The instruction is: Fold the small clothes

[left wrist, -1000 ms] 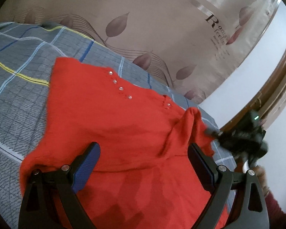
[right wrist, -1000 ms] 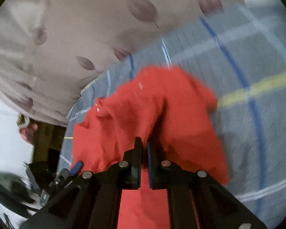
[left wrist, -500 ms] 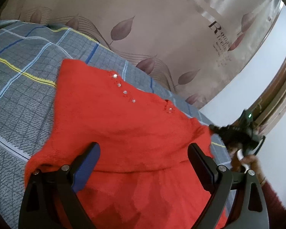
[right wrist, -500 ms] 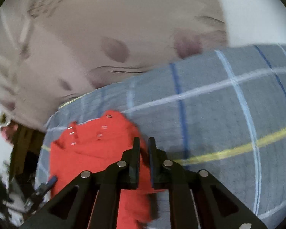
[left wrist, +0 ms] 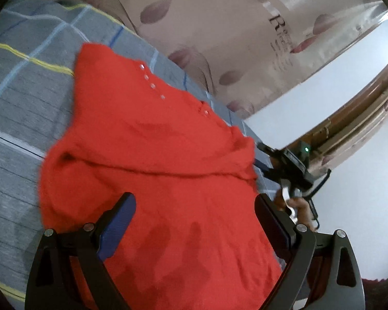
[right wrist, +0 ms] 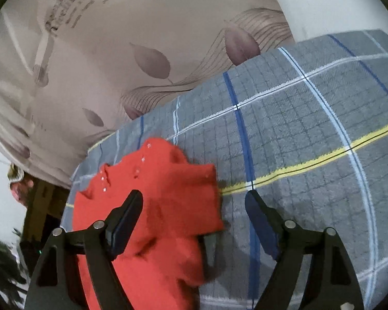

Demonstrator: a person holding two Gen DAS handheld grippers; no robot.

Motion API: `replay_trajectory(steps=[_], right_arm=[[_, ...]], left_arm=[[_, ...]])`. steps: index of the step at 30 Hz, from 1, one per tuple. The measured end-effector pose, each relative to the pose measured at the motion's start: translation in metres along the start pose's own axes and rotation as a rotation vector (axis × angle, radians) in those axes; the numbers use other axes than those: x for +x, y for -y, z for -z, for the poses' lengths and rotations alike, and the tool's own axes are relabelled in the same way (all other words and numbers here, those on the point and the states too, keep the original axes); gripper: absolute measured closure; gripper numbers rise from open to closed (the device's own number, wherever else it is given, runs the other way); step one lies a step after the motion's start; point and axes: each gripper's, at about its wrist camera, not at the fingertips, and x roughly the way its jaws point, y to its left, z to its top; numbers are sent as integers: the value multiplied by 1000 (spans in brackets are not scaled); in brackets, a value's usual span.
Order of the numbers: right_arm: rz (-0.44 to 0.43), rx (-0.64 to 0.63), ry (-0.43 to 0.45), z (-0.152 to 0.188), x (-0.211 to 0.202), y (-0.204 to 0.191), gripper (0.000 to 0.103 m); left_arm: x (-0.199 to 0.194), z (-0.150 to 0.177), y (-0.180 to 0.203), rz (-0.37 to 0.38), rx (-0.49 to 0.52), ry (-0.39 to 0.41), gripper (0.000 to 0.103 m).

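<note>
With the jaws of both the left gripper (left wrist: 195, 218) and right gripper (right wrist: 194, 213) apart and empty, the red sweater (left wrist: 152, 170), lying on the plaid bedspread (right wrist: 310, 134), appears soft and light; grip 1 hem corner.

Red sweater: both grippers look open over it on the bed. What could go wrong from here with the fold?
1. The folded-over sleeve of the red sweater lies loose and bunched, with both the right gripper and left gripper open; it may slide back open.
2. The sweater's right edge sits near the edge of the plaid bedcover, so a tug might drag it off.
3. The wrinkled ridge could get pressed into the next fold.
</note>
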Motion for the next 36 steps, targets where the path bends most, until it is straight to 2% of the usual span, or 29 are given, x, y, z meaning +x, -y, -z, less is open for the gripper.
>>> replay_trajectory(steps=[4, 11, 14, 16, 17, 19, 20, 22, 24, 26, 29, 33, 36], right_arm=[[-15, 14, -25, 7, 10, -2, 23], [-15, -39, -31, 13, 12, -18, 23], [-15, -38, -32, 15, 15, -18, 23], [-24, -35, -25, 18, 14, -17, 23], [-27, -35, -21, 18, 13, -17, 23], [-40, -19, -17, 18, 12, -13, 21], [-48, -6, -14, 18, 12, -10, 21], [-64, 9, -8, 19, 11, -7, 19], [-70, 13, 0, 19, 9, -5, 18], [-71, 14, 3, 20, 8, -5, 17], [-69, 12, 3, 20, 8, -4, 17], [-67, 7, 4, 21, 9, -5, 16], [-73, 13, 5, 21, 10, -6, 16]], left_arm=[[16, -8, 2, -85, 34, 3, 10], [22, -31, -12, -103, -47, 51, 10], [6, -34, -20, -175, -53, 187, 10], [-18, -35, -32, -206, -104, 301, 10], [-31, -35, -34, -238, -112, 359, 10], [-64, -34, -41, -350, -124, 461, 10], [-78, -34, -50, -325, -168, 471, 10], [-92, -32, -61, -221, -221, 441, 10], [-96, -32, -57, -162, -207, 389, 10], [-92, -29, -45, -101, -173, 303, 10], [-63, -23, -25, -25, -133, 135, 10], [-32, -31, -22, 8, -179, 48, 10], [-20, -45, -19, -15, -169, 72, 10]])
